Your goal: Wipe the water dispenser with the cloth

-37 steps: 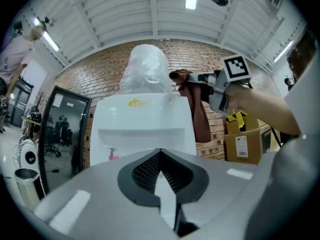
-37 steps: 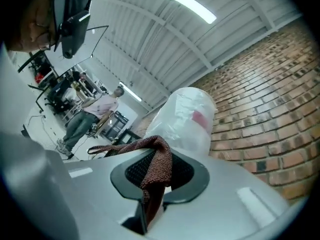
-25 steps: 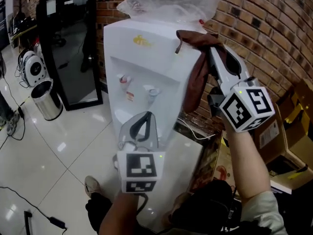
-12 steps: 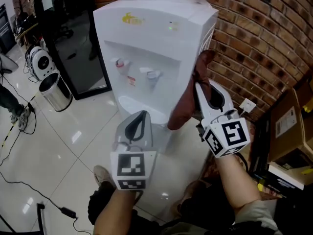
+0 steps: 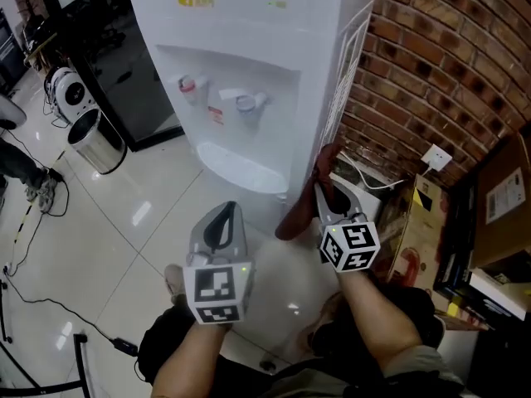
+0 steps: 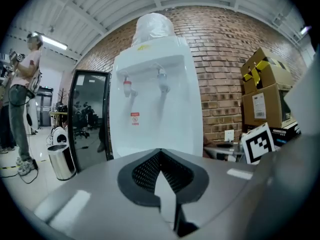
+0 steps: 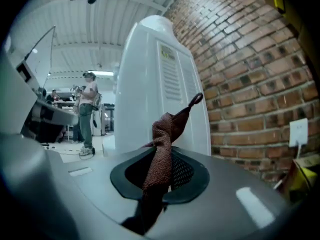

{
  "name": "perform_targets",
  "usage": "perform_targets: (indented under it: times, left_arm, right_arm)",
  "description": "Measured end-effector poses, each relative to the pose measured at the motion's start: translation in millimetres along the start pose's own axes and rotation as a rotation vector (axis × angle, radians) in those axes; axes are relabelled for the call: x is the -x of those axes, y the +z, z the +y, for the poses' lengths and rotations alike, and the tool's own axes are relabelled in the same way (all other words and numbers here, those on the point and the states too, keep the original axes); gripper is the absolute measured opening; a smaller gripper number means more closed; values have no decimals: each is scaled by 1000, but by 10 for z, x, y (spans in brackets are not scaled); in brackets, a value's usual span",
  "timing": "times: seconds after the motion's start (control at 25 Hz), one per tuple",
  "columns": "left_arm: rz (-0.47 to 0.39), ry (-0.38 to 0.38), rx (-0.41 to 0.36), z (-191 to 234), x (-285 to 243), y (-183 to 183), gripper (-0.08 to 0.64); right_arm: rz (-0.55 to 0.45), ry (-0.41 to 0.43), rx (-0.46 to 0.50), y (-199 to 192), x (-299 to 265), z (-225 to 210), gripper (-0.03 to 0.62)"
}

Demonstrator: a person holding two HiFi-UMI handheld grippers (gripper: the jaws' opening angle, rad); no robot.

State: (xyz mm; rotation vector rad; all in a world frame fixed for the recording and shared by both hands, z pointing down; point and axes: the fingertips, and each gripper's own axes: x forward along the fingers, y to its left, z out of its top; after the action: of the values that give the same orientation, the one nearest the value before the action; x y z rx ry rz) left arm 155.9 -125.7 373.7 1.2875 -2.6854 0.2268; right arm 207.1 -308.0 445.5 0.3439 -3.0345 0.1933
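Against the brick wall (image 5: 448, 65) stands the white water dispenser (image 5: 257, 65), upright, its long axis vertical. Its front, with two taps (image 5: 246, 102), faces the tiled floor (image 5: 99, 222) at the head view's left, and its slotted side panel faces the right gripper (image 5: 323, 193). That gripper's jaws are clamped on the brown cloth (image 5: 299, 212), low down beside the dispenser's side. In the right gripper view the cloth is a twisted strip that runs upright through the pads. Its top corner curls up and to the right in front of the side panel, and whether it touches the panel I cannot tell. In the head view its loose end hangs slanting down to the left. The left gripper (image 5: 224, 218) points level at the dispenser's front, apart from it; its jaw tips meet with nothing between them. A steel bin (image 5: 98, 143) stands well to the left.
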Motion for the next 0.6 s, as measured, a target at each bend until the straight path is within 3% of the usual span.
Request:
perform_targets:
  times: [0.24, 0.6]
  left_arm:
    - [36, 5, -23, -54, -62, -232, 0]
    - [165, -53, -10, -476, -340, -856, 0]
  right_arm:
    - [250, -61, -96, -1297, -181, -130, 60]
    - [471, -110, -181, -2319, -253, -204, 54]
